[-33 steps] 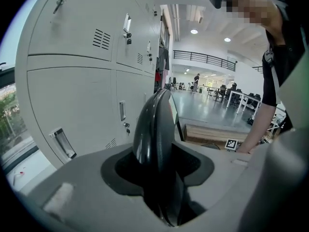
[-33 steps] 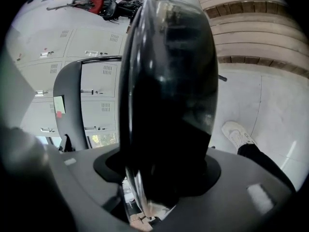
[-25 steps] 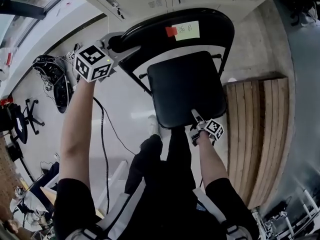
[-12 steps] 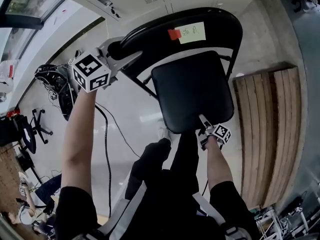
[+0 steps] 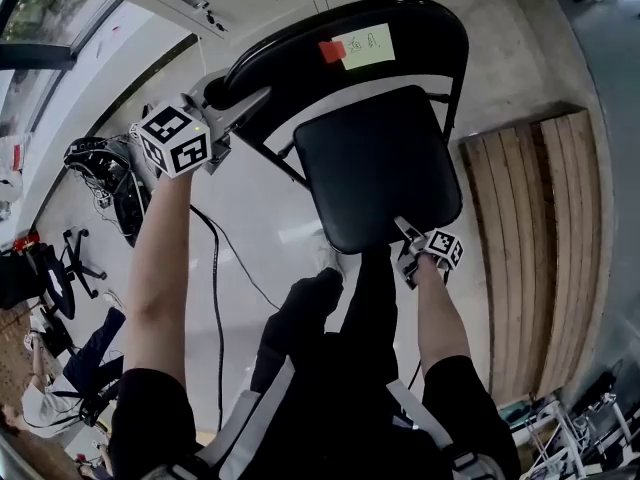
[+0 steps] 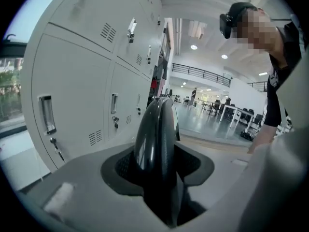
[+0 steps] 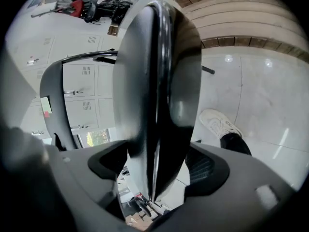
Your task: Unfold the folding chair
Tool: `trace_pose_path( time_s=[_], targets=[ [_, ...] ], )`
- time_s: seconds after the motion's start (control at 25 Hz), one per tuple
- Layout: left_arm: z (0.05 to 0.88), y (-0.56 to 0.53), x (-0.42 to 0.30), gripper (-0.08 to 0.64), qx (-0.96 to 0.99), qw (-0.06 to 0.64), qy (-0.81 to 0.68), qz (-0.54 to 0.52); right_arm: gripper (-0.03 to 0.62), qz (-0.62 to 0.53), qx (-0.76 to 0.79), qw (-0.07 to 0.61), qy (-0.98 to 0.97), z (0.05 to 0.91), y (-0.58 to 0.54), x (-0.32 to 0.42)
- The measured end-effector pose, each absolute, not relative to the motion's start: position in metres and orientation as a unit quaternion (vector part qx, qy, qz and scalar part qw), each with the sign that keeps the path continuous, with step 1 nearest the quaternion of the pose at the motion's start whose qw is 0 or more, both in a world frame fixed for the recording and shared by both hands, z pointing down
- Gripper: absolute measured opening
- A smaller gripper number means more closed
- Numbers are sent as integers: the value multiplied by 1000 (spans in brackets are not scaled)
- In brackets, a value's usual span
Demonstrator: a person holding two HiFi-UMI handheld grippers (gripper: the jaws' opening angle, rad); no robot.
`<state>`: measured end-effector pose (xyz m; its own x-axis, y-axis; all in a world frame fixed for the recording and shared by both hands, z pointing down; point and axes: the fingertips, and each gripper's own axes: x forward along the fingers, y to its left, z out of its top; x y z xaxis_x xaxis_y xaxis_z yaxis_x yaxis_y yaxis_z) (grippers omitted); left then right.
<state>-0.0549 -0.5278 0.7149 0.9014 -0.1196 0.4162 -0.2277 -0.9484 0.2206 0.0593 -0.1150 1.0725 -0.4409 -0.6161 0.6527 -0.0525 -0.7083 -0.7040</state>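
The left arm is stretching out long and nearly straight, up and to the left in the head view. It is carrying the left gripper to the left end of the backrest. This gripper is clamping the backrest's rim: in its own view the dark curved rim is running edge-on between the two pads, and both are pressing on it.

The right arm is staying closer to the body and angling down to the near edge of the seat. The right gripper is sitting at that edge with its jaws opening. The seat's edge is standing between them, but the pads are not squeezing it, and gaps are showing on both sides.

The chair is standing on the floor in front of the person, backrest toward the lockers, beside the planks.

The seat is covering most of the frame and legs. The left gripper is hiding the backrest's left end. The writing on the label is too small to read. In the right gripper view the seat is blocking the middle, leaving only a shoe showing past it.
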Motion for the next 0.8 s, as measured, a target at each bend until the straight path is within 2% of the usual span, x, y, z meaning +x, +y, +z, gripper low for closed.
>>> trace_pose_path(
  time_s=[0.2,0.44,0.64,0.8],
  targets=[
    [733,-539,-58,182,960,171,-107,196,333,-782,-525,88,325,1076,-92,57],
    [742,-550,-55,184,961,167,-107,192,321,-771,-547,80,317,1088,-90,57],
    [748,-553,-56,200,961,158,-123,190,301,-763,-578,12,288,1083,-87,59],
    [746,-555,-60,235,959,121,-147,212,236,-755,-596,-8,274,1061,-91,63]
  ],
)
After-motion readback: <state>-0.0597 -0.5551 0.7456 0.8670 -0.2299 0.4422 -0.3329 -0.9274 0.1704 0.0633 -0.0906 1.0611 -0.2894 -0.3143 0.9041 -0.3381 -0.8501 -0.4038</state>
